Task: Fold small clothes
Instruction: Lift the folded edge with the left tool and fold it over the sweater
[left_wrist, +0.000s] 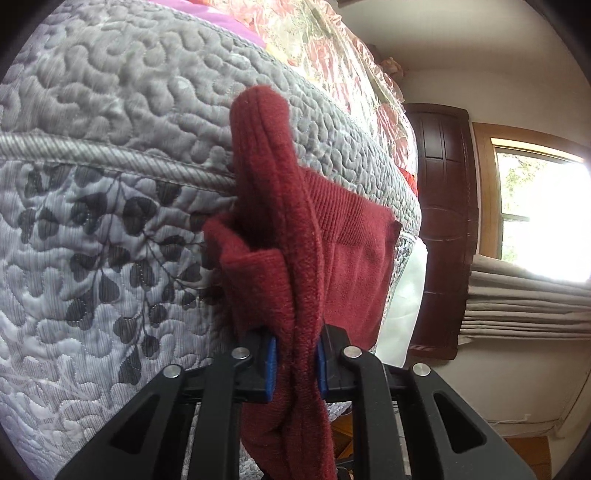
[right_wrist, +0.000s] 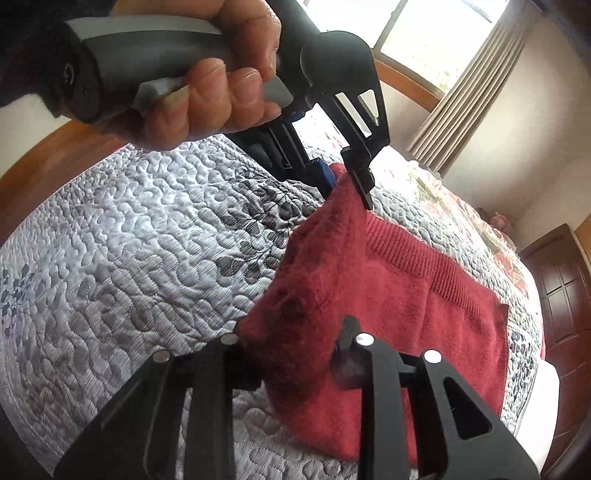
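A dark red knit garment (right_wrist: 424, 295) lies partly on the grey quilted bed cover (right_wrist: 129, 240), its ribbed hem toward the far side. One edge is lifted off the bed between both grippers. My left gripper (left_wrist: 295, 365) is shut on a bunched fold of the red garment (left_wrist: 280, 229), blue pads pressing both sides. In the right wrist view the left gripper (right_wrist: 349, 184) pinches the raised far corner, held by a person's hand (right_wrist: 218, 85). My right gripper (right_wrist: 299, 354) is shut on the near end of the lifted edge; its fingertips are buried in cloth.
The bed has a wooden footboard (right_wrist: 44, 158) and a floral cover (left_wrist: 332, 48) further back. A dark wooden cabinet (left_wrist: 443, 221) stands by a bright window (left_wrist: 543, 210) with beige curtains (right_wrist: 469, 81). White bedding (left_wrist: 406, 306) hangs at the mattress edge.
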